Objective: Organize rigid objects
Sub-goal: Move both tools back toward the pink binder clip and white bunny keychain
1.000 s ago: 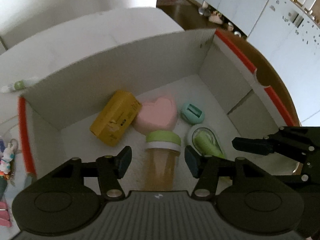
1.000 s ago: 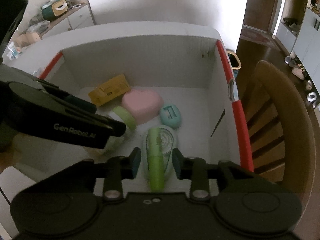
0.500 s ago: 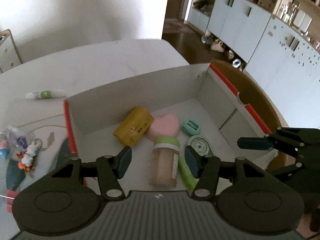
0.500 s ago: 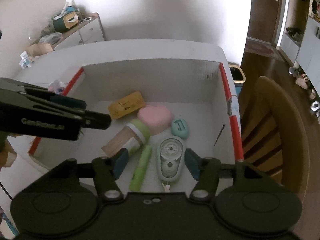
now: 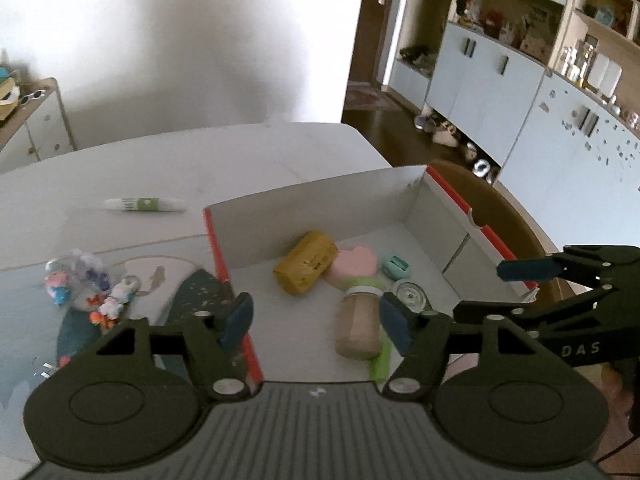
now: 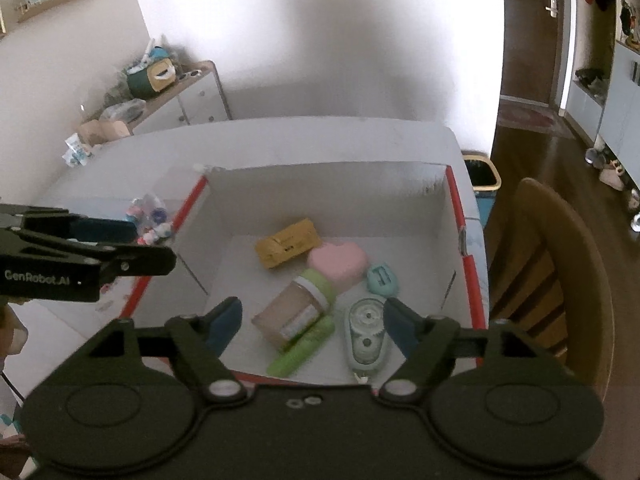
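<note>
A white box with red rims (image 5: pixel 216 240) (image 6: pixel 466 264) sits on the white table. Inside lie a yellow block (image 5: pixel 304 268) (image 6: pixel 286 247), a pink heart case (image 5: pixel 354 264) (image 6: pixel 338 263), a small teal sharpener (image 5: pixel 395 266) (image 6: pixel 382 279), a green-lidded jar on its side (image 5: pixel 358 326) (image 6: pixel 294 312), a green marker (image 6: pixel 302 350) and a teal correction tape (image 6: pixel 366 334). My left gripper (image 5: pixel 318 322) is open and empty above the box's near left edge. My right gripper (image 6: pixel 310 322) is open and empty above the box's near edge.
A white and green tube (image 5: pixel 144 204) lies on the table left of the box. A bag of small colourful toys (image 5: pixel 90 284) (image 6: pixel 150 216) rests on a patterned mat further left. A wooden chair (image 6: pixel 556 276) stands right of the table.
Both grippers have pulled up and back from the box. The right gripper opened and let go of the green marker, which now lies beside the jar. The jar lies on its side.
</note>
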